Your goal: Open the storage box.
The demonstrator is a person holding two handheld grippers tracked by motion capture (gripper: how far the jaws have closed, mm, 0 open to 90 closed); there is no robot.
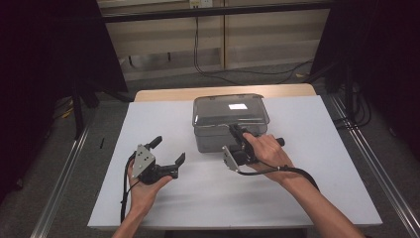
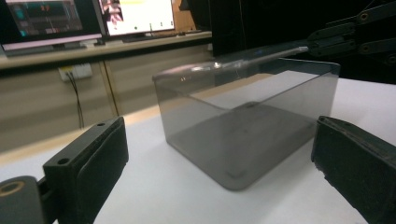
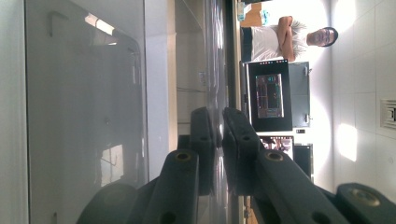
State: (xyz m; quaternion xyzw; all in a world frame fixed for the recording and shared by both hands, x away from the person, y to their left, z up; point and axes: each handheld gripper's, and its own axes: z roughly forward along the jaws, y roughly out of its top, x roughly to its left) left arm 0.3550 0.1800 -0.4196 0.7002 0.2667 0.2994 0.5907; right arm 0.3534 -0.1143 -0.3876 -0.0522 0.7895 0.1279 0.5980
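A white table [image 1: 163, 198] filled the middle of the high view, with a smoky, see-through plastic box [image 1: 230, 121] standing on its far half, slightly right of centre. The box wore a clear lid [image 1: 229, 110] that caught a bright reflection on top.

The right gripper [image 1: 235, 133] was held in the person's right hand [image 1: 267, 151] at the near edge of the box, just right of its middle. It was turned on its side, its jaws pointing away from the person and reaching the lid's front rim. In the right gripper view the two black jaws were drawn almost together, with the thin edge of the lid [image 3: 217, 93] running between their pads; they were clamped on that rim. The tinted wall of the box [image 3: 84, 116] lay to one side of the jaws in that view.

The left gripper [image 1: 177, 163] rested in the person's left hand [image 1: 146, 186], palm up, near the table's front left. It sat well apart from the box, to the box's left and nearer the person, its jaws aimed toward the box. In the left gripper view its jaws stood wide apart with nothing between them, and the box [image 2: 247, 126] was framed in the gap, some way ahead on the white surface, one corner turned toward the camera. The lid's edge [image 2: 261, 58] showed along the top of the box.
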